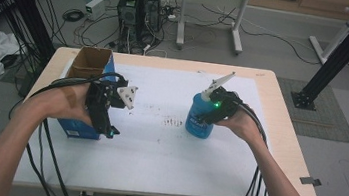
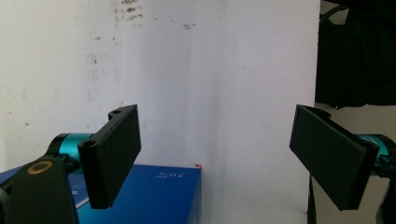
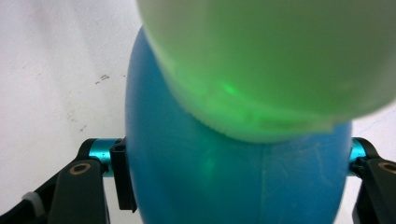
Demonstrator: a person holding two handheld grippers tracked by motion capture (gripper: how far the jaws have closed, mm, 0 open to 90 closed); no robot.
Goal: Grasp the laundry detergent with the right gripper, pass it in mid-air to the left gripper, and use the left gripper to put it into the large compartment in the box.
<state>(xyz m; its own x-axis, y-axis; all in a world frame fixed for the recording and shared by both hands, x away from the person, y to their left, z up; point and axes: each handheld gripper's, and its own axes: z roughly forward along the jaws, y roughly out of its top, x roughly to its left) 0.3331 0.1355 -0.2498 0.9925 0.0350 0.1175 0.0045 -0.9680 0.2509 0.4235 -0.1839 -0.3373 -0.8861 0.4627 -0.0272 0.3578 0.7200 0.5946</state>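
Note:
A blue bottle [image 1: 198,123] with a white cap [image 1: 206,96] stands right of centre on the white sheet [image 1: 156,146]. My right gripper [image 1: 213,110] comes at it from the right and is shut on it. In the right gripper view the bottle's blue body [image 3: 233,177] spans the whole gap between the jaws, with the pale cap [image 3: 280,70] blurred above it. My left gripper [image 1: 107,126] hovers at the left by a tall blue box [image 1: 77,129] whose open top [image 1: 90,61] shows brown card. The left gripper [image 2: 215,140] is open with nothing between its fingers, and the box's corner [image 2: 159,191] lies below them.
Dark smudges [image 1: 173,123] mark the sheet between the box and the bottle. The wooden table [image 1: 285,142] ends close to the bottle's right. Cables trail from both grippers over the near edge. Computer towers [image 1: 140,8] and a black post [image 1: 344,53] stand on the floor beyond.

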